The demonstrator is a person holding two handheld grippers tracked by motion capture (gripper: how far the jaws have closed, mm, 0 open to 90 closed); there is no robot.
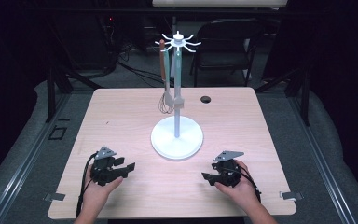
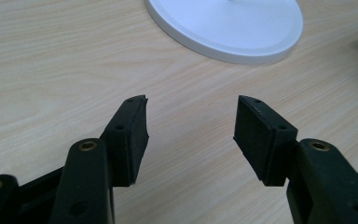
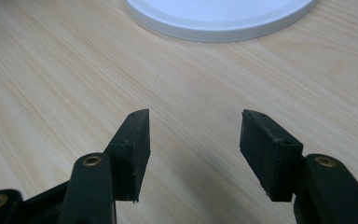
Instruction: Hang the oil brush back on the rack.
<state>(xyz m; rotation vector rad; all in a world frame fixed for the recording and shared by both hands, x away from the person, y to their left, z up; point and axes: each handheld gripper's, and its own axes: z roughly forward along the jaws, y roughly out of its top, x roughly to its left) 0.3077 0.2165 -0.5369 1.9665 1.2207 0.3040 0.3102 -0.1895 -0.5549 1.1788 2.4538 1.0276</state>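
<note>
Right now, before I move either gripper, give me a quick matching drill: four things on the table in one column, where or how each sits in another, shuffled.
Things:
1. left gripper
2. right gripper
3. whisk
4. stand base

Places or states:
A. white disc at the table's middle
B. hangs from the rack's hooks
C. open, empty, near the table's front right
D. open, empty, near the table's front left

Pairs: 1-D, 2-C, 3-B, 4-A
</note>
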